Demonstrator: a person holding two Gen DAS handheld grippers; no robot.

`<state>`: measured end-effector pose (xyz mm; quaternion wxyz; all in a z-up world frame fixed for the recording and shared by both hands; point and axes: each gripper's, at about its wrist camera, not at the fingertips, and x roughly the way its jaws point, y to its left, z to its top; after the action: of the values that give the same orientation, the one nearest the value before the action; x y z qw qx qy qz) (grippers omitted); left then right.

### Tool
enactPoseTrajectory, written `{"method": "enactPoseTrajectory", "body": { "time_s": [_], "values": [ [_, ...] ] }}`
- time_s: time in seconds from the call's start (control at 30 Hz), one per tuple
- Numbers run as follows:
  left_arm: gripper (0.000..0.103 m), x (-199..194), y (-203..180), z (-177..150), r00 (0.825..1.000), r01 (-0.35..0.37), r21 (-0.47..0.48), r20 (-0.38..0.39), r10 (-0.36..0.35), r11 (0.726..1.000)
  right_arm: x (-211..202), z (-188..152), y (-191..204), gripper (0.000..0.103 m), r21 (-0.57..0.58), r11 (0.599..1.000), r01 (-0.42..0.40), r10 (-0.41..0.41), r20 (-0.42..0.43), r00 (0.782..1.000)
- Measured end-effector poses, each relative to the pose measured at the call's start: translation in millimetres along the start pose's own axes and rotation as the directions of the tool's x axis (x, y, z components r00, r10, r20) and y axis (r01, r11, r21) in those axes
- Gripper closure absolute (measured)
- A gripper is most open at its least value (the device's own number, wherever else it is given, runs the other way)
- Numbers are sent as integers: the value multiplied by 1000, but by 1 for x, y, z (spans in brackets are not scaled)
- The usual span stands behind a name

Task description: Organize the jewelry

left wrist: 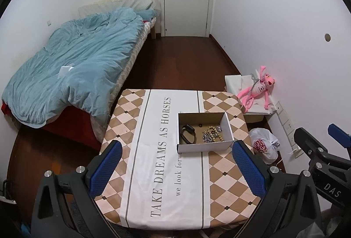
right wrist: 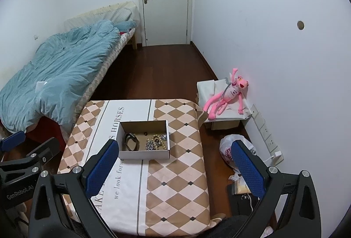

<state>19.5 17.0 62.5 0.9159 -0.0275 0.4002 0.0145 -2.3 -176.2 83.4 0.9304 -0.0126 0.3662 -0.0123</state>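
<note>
**Both grippers wait above the table, jewelry lies in the box**

The left gripper (left wrist: 175,170) hangs over the near part of the table (left wrist: 226,174). Its blue fingers (left wrist: 105,168) stand wide apart and hold nothing. The right gripper (right wrist: 175,168) is beside it, over the right near corner of the table, and its fingers (right wrist: 102,166) are also spread wide with nothing between them.

On the table lies a checked cloth with printed words. On this cloth stands an open cardboard box (left wrist: 203,147). Inside the box, on the left, lies a black band (left wrist: 188,134). On the right lies a string of pale beads (left wrist: 216,133) together with some shiny silver pieces (left wrist: 207,137); they touch each other in one small heap. A small dark ring (left wrist: 200,125) lies near the far wall of the box.

Left of the table is a bed with a blue blanket (left wrist: 72,66). Right of the table, by the wall, a pink soft toy (left wrist: 261,89) sits on a covered box, and a plastic bag (left wrist: 264,144) lies on the floor.
</note>
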Motion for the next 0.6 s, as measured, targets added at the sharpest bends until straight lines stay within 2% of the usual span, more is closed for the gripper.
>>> {"method": "enactPoseTrajectory", "body": {
  "time_s": [0.4,0.6],
  "values": [
    [1,61,-3,8,994,-19,2,-112,19,1000,70,9,2,0,-14,999,33,-35,-100,994],
    [1,85,-5,15,990,-43,14,-137,44,999,102,11,4,0,-25,998,49,-52,-141,989]
  ]
}}
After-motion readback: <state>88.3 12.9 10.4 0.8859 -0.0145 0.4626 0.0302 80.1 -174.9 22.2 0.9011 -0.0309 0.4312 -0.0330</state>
